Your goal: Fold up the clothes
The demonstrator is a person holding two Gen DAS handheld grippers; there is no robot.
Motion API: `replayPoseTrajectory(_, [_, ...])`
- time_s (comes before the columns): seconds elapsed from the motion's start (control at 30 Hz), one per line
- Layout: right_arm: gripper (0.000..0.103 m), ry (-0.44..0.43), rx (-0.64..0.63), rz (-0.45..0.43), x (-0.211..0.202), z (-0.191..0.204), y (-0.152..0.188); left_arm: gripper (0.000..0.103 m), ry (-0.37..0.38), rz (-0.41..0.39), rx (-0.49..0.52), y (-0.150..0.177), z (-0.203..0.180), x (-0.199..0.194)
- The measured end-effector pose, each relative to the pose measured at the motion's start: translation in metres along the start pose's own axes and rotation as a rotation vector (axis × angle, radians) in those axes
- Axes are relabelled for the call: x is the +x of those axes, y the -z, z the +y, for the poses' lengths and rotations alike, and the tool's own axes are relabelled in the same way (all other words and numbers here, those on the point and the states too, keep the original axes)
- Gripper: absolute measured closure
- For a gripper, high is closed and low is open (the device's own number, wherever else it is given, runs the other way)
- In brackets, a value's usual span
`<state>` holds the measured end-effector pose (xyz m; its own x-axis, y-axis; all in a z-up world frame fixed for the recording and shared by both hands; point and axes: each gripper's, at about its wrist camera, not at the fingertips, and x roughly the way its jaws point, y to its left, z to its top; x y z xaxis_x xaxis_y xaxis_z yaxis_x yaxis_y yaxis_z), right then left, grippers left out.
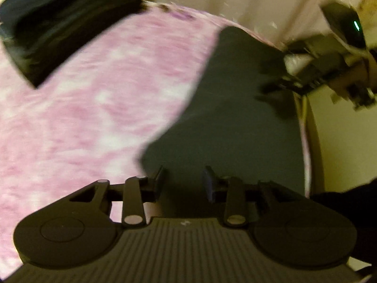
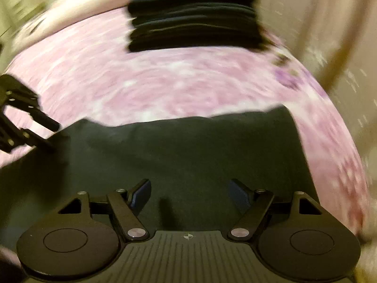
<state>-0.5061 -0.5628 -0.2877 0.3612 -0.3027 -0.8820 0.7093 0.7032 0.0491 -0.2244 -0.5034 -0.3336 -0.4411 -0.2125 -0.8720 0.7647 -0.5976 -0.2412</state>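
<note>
A dark shirt [image 2: 188,151] lies flat on the near bed [image 2: 165,85]; left claw [image 1: 185,181] narrow, right claw [image 2: 189,194] wide, both empty (blurred). Next: grip an edge, fold toward the far stack [image 2: 195,16].

Garment [image 2: 188,155] flat on bedspread [image 2: 165,87] in front; folded stack [image 2: 195,16] behind, well apart.
</note>
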Motion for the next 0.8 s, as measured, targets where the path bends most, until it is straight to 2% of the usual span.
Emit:
replayPoseTrajectory(0.07, [0.027,0.021,-0.064,0.023,0.009,-0.014,0.007,0.073,-0.019,0.045,-0.005,0.009,-0.009,0.012])
replayPoseTrajectory(0.13, [0.027,0.047,-0.011,0.022,0.01,-0.05,0.02,0.075,-0.067,0.069,-0.037,0.021,-0.009,0.015])
replayPoseTrajectory(0.2, [0.035,-0.002,0.038,-0.003,0.001,-0.073,0.03,0.075,-0.124,0.085,-0.085,0.035,-0.01,0.009])
replayPoseTrajectory(0.33, [0.035,0.002,0.01,0.033,-0.012,-0.065,0.036,0.075,-0.227,0.133,-0.159,0.055,-0.026,-0.009])
replayPoseTrajectory(0.4, [0.035,0.007,0.037,0.045,-0.019,-0.053,0.038,0.074,-0.26,0.152,-0.203,0.067,-0.039,-0.019])
replayPoseTrajectory(0.57, [0.035,-0.064,0.078,0.04,-0.036,-0.004,0.046,0.072,-0.334,0.181,-0.273,0.109,-0.064,-0.049])
replayPoseTrajectory(0.7, [0.035,-0.077,0.07,0.039,-0.047,0.063,0.054,0.069,-0.346,0.183,-0.303,0.161,-0.074,-0.074])
replayPoseTrajectory(0.8, [0.034,-0.046,0.074,0.013,-0.056,0.122,0.057,0.067,-0.343,0.165,-0.277,0.21,-0.076,-0.095])
